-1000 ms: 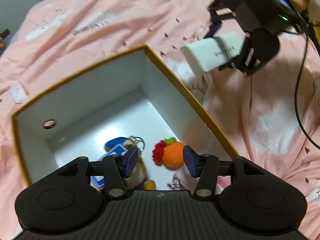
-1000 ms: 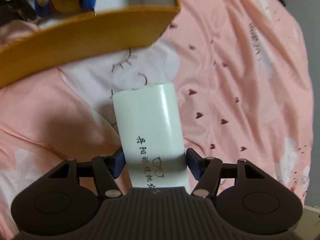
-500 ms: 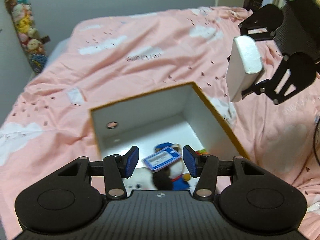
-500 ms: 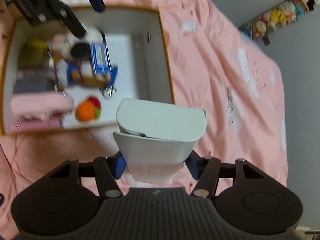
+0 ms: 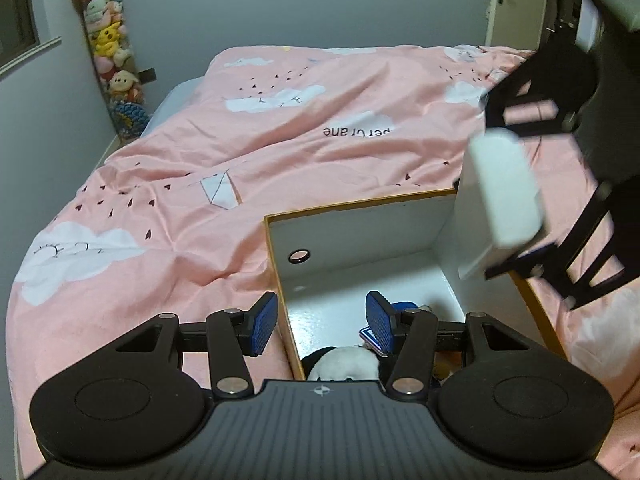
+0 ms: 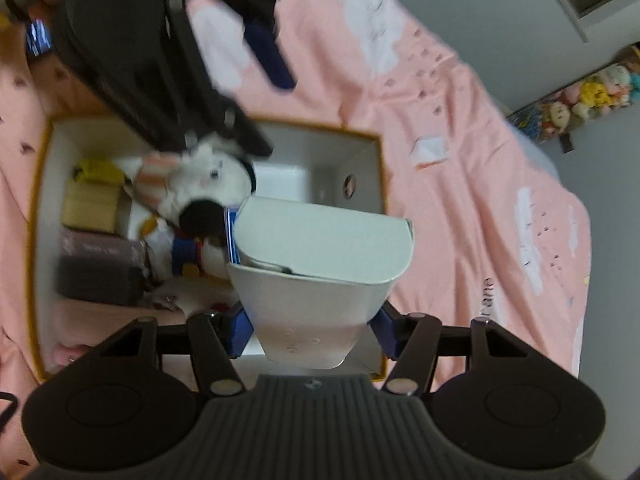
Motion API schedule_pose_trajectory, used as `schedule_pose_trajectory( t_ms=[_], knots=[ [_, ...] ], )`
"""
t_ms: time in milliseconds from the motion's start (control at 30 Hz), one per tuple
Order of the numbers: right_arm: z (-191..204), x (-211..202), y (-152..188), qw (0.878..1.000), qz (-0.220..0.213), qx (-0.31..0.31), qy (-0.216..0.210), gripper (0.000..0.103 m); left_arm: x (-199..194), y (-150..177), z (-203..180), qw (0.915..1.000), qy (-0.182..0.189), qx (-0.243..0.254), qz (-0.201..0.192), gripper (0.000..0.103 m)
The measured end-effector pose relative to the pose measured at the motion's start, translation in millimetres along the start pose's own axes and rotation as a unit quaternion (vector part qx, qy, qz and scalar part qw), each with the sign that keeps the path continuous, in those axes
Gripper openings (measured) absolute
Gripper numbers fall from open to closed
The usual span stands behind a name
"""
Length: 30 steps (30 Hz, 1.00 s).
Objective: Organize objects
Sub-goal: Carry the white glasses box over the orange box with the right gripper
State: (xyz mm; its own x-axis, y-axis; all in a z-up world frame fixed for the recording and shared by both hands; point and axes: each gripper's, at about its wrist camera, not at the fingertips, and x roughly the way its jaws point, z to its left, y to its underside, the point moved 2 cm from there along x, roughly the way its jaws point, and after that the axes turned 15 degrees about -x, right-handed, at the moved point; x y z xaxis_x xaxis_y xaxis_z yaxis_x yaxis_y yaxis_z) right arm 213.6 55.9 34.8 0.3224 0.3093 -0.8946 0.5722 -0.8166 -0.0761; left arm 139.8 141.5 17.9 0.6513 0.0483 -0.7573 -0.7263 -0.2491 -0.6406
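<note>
An open white box with an orange rim lies on the pink bed. It holds a white plush toy, a blue card and several small packs. My right gripper is shut on a white carton and holds it above the box's open end; the carton also shows in the left wrist view. My left gripper is open and empty, its jaws astride the box's left wall.
A pink cloud-print duvet covers the bed. A column of plush toys hangs in the far left corner. A door stands at the far right.
My right gripper has carried the white carton from beside the box to above its opening. My left gripper has risen and drawn back to the box's left wall.
</note>
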Motion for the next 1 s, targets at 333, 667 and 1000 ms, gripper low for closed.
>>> schedule_pose_trajectory(
  t_ms=[333,667,1000],
  knots=[
    [-9.9,73.3,3.3,0.999,0.028,-0.005,-0.021,0.062,17.8,0.9,9.1,0.9998,0.007,-0.005,0.018,0.060],
    [-15.3,106.3,4.1,1.000,-0.015,-0.003,-0.026,0.062,34.2,-0.1,13.1,0.9994,0.013,-0.013,0.031,0.060],
    [-4.3,115.4,8.7,0.999,-0.032,-0.033,0.006,0.061,44.1,0.9,10.3,0.9990,0.007,-0.009,0.042,0.060]
  ],
)
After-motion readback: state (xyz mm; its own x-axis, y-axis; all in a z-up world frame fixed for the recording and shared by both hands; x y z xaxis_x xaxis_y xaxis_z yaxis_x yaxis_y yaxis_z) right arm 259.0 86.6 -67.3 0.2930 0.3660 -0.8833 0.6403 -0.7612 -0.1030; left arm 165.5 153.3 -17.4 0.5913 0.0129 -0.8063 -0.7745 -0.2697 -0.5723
